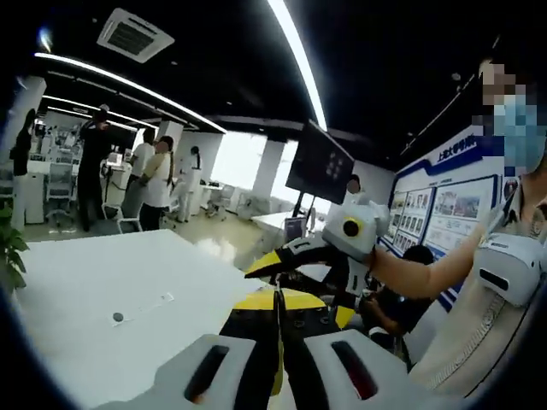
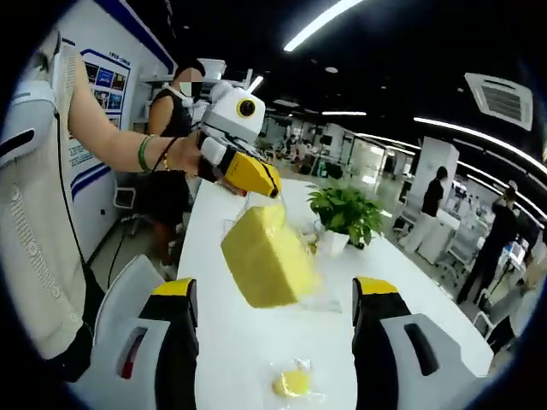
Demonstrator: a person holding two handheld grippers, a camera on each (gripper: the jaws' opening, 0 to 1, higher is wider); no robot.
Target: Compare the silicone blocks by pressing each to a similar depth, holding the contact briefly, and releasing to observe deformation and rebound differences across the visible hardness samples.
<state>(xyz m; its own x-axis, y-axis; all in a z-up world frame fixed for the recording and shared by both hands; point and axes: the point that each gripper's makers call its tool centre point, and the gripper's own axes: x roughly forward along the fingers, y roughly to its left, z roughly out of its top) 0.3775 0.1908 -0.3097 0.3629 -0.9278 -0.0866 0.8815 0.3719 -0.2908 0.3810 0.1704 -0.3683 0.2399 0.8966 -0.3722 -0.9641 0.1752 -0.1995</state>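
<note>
Dangling a bagged yellow silicone block (image 2: 267, 254) above the table (image 2: 214, 256), the left gripper (image 2: 272, 190) pinches it; the right gripper (image 2: 273, 329) gapes.

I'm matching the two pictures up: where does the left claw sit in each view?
Left gripper view: the left claw rises from bottom centre, jaws together.
Right gripper view: it is upper left of centre, on the person's hand, pinching the top of the yellow silicone block.
Shared landmark: the white table.
</note>
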